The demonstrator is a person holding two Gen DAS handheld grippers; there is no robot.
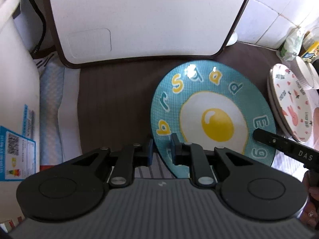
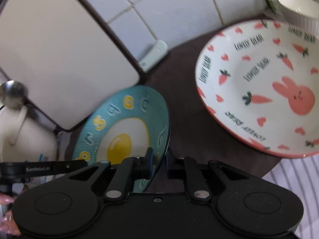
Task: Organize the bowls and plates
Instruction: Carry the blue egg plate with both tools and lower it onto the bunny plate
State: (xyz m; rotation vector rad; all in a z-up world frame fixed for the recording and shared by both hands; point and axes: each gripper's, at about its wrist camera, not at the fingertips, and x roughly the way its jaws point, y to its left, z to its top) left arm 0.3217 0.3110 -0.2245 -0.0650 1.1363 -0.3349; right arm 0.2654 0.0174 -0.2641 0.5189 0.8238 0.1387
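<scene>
**A:** What is on the far left of my left wrist view?

**B:** A white container (image 1: 16,79) with a blue label, then a pale blue cloth (image 1: 50,107) lying on the dark brown desk (image 1: 111,103). Behind them a large white board with a dark edge (image 1: 139,20) leans toward the tiled wall (image 1: 279,10).

**A:** And my left claw?

**B:** Your left claw (image 1: 161,151) sits at the near centre. Its blue-padded fingers are narrowly parted with the near left rim of the teal egg plate (image 1: 215,107) between them; they appear to pinch that rim. The plate shows a fried egg ringed by letters, and it is tilted, its right side raised.

**A:** What is right of the plate?

**B:** One black finger of your right claw reaches in over the plate's right rim. Beyond it, just beside the teal plate, is the white rabbit plate (image 1: 291,99) with carrots and hearts, resting on another dish. A white ribbed bowl (image 1: 305,75) stands at its far edge.

**A:** What does my right wrist view show?

**B:** At left, the board (image 2: 59,49) and a metal spoon (image 2: 12,95). In the centre, your right claw (image 2: 158,165) is closed on the egg plate (image 2: 123,127), whose thin edge runs between the two fingers. To the right, apart from it, lies the rabbit plate (image 2: 259,87), with the ribbed bowl (image 2: 299,12) at its far right.
</scene>
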